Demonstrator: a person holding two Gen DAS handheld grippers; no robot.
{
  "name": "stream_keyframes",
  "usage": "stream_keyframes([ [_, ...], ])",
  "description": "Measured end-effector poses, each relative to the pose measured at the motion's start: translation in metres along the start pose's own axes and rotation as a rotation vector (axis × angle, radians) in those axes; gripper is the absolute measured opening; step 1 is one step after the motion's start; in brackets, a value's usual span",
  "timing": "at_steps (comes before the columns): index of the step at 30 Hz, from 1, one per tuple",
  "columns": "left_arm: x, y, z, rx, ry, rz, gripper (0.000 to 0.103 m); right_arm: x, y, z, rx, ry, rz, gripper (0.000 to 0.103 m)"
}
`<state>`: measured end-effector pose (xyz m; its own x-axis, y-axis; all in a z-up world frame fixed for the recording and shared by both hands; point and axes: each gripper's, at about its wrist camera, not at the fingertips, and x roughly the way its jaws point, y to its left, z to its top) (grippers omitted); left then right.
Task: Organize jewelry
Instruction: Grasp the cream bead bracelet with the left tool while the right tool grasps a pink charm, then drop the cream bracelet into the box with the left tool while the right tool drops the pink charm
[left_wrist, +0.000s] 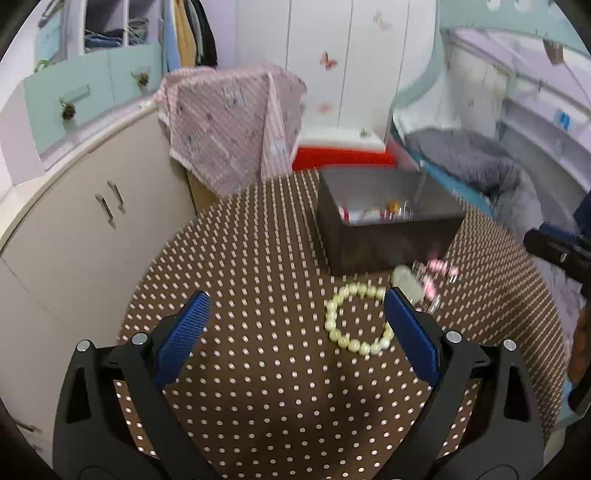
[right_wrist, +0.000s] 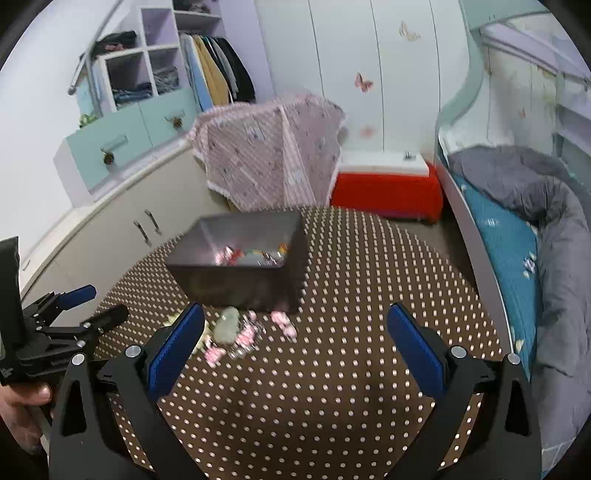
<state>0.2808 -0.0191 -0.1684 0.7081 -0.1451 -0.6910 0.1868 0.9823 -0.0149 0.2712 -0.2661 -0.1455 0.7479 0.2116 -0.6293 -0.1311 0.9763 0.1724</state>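
A cream bead bracelet (left_wrist: 356, 319) lies on the brown dotted table (left_wrist: 258, 369), just inside my right-hand finger. Pink and clear trinkets (left_wrist: 428, 280) and a pale green stone (right_wrist: 227, 325) lie in front of the dark box (left_wrist: 388, 225), which holds several jewelry pieces. My left gripper (left_wrist: 295, 314) is open and empty above the table. My right gripper (right_wrist: 295, 325) is open and empty, with the trinkets (right_wrist: 247, 338) near its left finger. The box (right_wrist: 240, 266) stands beyond it.
A beige cabinet (left_wrist: 85, 229) stands left of the table. A pink cloth-covered item (right_wrist: 273, 162) and a red and white box (right_wrist: 386, 184) stand behind. A bed with grey bedding (right_wrist: 535, 229) is on the right. The left gripper shows in the right wrist view (right_wrist: 79, 314).
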Motion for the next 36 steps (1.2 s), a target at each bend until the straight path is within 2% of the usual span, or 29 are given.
stream_keyframes([
  [8,0.032,-0.007,-0.012,0.026,0.085,0.009,0.092,0.023,-0.006,-0.011,-0.018,0.063,-0.026,0.094],
  [13,0.045,-0.004,-0.017,0.023,0.13,0.002,0.077,0.046,-0.005,-0.016,-0.048,0.122,-0.027,0.072],
  [17,0.05,-0.008,-0.018,0.042,0.147,-0.009,0.069,0.063,0.0,-0.019,-0.076,0.161,-0.021,0.066],
  [20,0.052,-0.014,-0.017,0.063,0.149,-0.015,0.061,0.075,0.006,-0.02,-0.114,0.187,-0.023,0.057],
  [23,0.054,-0.019,-0.013,0.077,0.147,-0.037,0.042,0.086,0.013,-0.019,-0.14,0.211,-0.015,0.049],
  [25,0.054,-0.022,-0.011,0.091,0.145,-0.058,0.021,0.091,0.017,-0.019,-0.163,0.223,-0.013,0.041],
  [26,0.054,-0.024,-0.011,0.097,0.145,-0.066,0.015,0.093,0.02,-0.02,-0.179,0.222,-0.021,0.037],
  [27,0.053,-0.025,-0.011,0.102,0.144,-0.076,0.009,0.093,0.023,-0.02,-0.199,0.221,-0.026,0.025],
  [28,0.053,-0.027,-0.011,0.104,0.142,-0.079,0.009,0.093,0.024,-0.02,-0.202,0.221,-0.026,0.01],
  [36,0.036,-0.022,-0.013,0.079,0.115,-0.106,0.009,0.078,0.031,-0.019,-0.205,0.218,0.009,0.01],
])
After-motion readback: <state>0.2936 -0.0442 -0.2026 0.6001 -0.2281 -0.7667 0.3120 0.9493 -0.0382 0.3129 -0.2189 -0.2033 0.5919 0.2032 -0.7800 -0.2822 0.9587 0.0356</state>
